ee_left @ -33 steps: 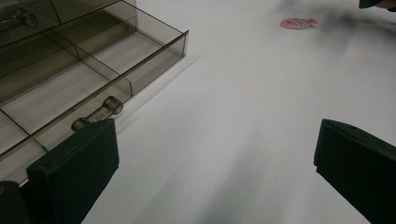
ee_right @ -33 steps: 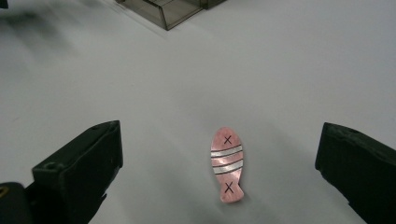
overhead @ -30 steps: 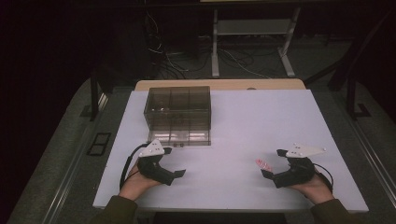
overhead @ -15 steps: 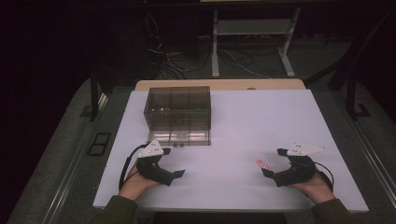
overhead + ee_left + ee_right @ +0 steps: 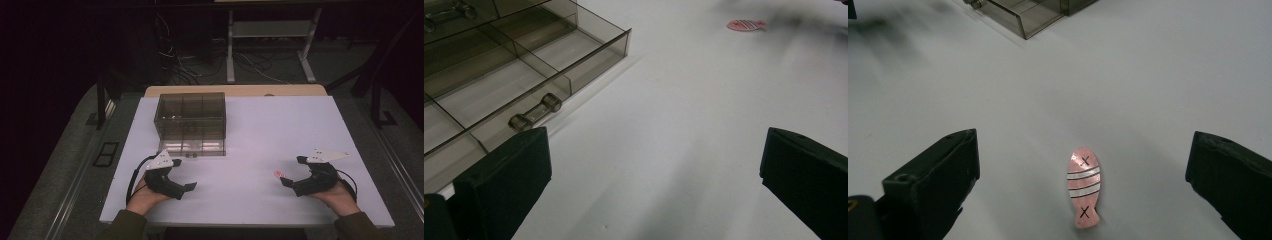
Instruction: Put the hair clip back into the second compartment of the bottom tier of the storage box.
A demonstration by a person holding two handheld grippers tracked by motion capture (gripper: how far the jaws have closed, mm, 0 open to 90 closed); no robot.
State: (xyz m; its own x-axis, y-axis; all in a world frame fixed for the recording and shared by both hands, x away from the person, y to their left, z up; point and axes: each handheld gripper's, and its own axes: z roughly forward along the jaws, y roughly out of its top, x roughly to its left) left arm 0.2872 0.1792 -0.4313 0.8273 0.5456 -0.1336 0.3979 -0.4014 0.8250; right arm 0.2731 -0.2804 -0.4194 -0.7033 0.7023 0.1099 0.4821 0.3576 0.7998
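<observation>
A small pink fish-shaped piece with white stripes lies flat on the white table, between the wide-apart jaws of my right gripper. In the high view the fish sits just left of the right gripper, which is open. My left gripper rests at the front left, open and holding nothing. In the left gripper view its jaws frame bare table, with the fish far off. A smoky clear drawer box stands behind the left gripper.
The box has divided compartments and small bar handles on its front, close to my left jaw. The table's front edge runs just below both hands. Dark floor, cables and a metal stand lie beyond the far edge.
</observation>
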